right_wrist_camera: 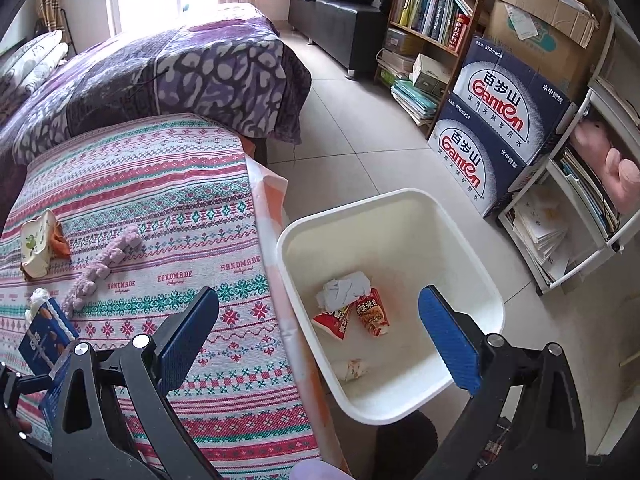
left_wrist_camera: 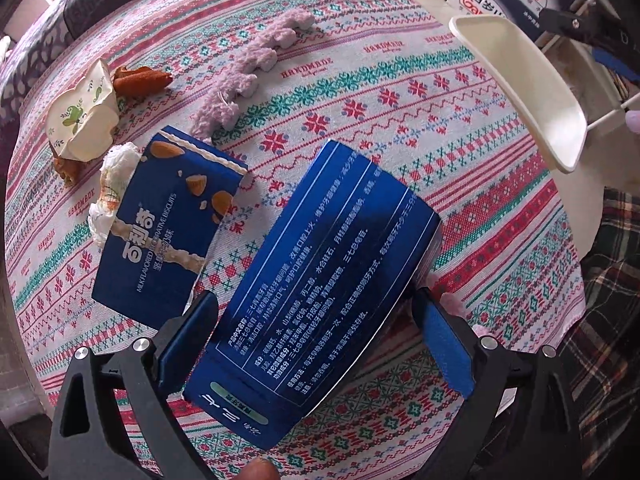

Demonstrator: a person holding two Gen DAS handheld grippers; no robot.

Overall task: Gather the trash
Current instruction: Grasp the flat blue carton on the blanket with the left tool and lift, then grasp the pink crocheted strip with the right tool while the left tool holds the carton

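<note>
A long dark blue toothpaste box [left_wrist_camera: 320, 280] lies slanted on the patterned tablecloth [left_wrist_camera: 400, 100], between the fingers of my left gripper [left_wrist_camera: 316, 300], which points straight down. The pads stand wide, the right one clear of the box, the left one close beside its edge. To the left lie a blue biscuit box [left_wrist_camera: 168, 216], a crumpled tissue [left_wrist_camera: 112, 192] and a cream printed wrapper [left_wrist_camera: 80, 120]. My right gripper [right_wrist_camera: 320, 332] hangs open and empty over the white bin [right_wrist_camera: 400, 200], which holds red snack wrappers [right_wrist_camera: 372, 312] and a grey wad [right_wrist_camera: 344, 288].
A purple fluffy strip [left_wrist_camera: 248, 72] and an orange-brown scrap [left_wrist_camera: 140, 78] lie on the cloth. The bin [left_wrist_camera: 532, 92] stands on the floor by the table's right edge. Water cartons [right_wrist_camera: 500, 120], a bookshelf [right_wrist_camera: 432, 8] and a white rack [right_wrist_camera: 592, 220] line the wall; a bed [right_wrist_camera: 160, 72] is behind.
</note>
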